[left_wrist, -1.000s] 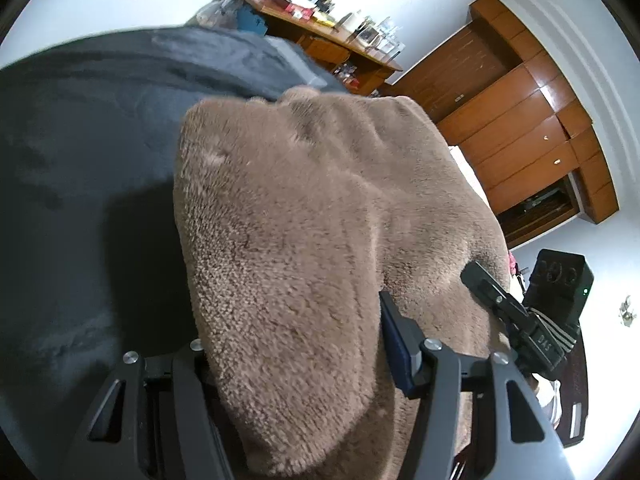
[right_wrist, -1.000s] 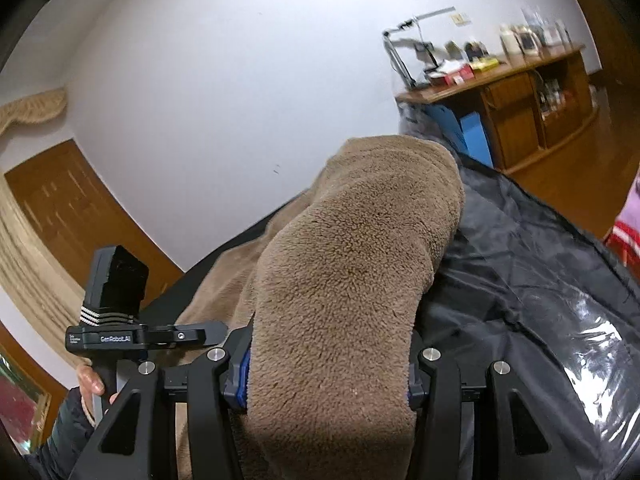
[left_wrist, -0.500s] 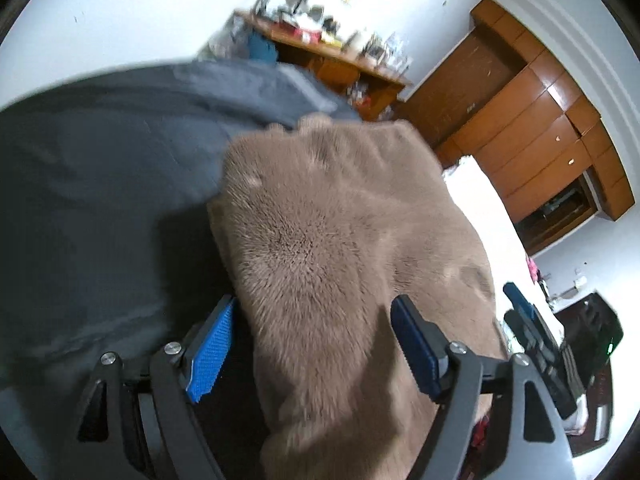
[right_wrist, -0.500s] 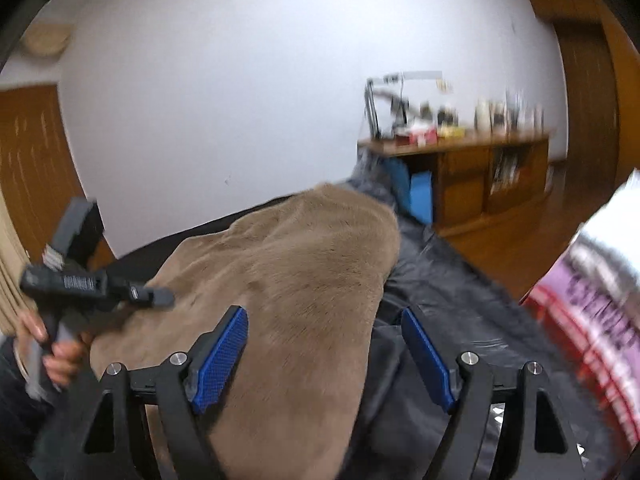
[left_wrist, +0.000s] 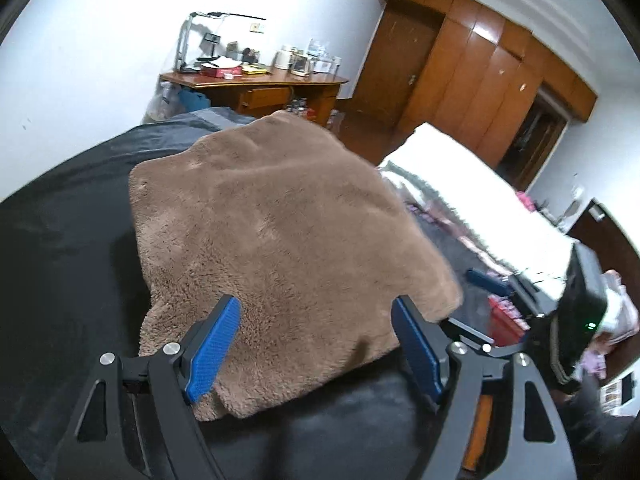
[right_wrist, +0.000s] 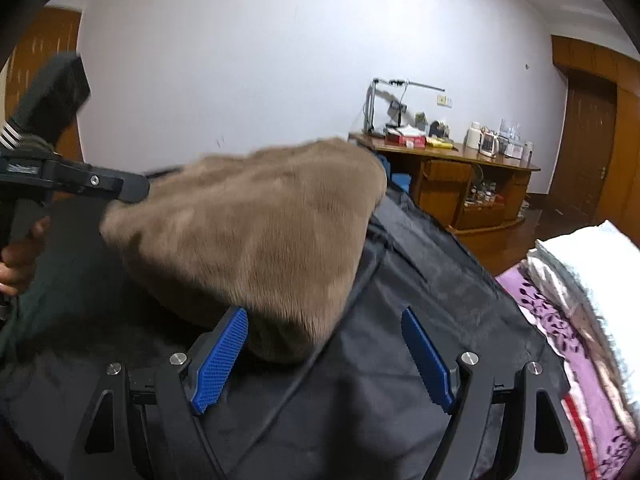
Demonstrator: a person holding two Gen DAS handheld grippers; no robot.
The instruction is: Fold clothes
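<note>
A folded brown fleece garment lies on a dark cover over a bed. My left gripper is open, its blue pads on either side of the garment's near edge, holding nothing. In the right wrist view the same garment lies ahead and to the left on the dark cover. My right gripper is open and empty, its left pad near the garment's corner. The left gripper's body shows at the left of that view.
A wooden desk with clutter stands against the white wall beyond the bed. A wooden wardrobe is at the right. White and purple bedding lies at the right of the dark cover.
Both grippers have opened and let go of the brown garment, then pulled back. The garment now lies flat on the dark cover.
</note>
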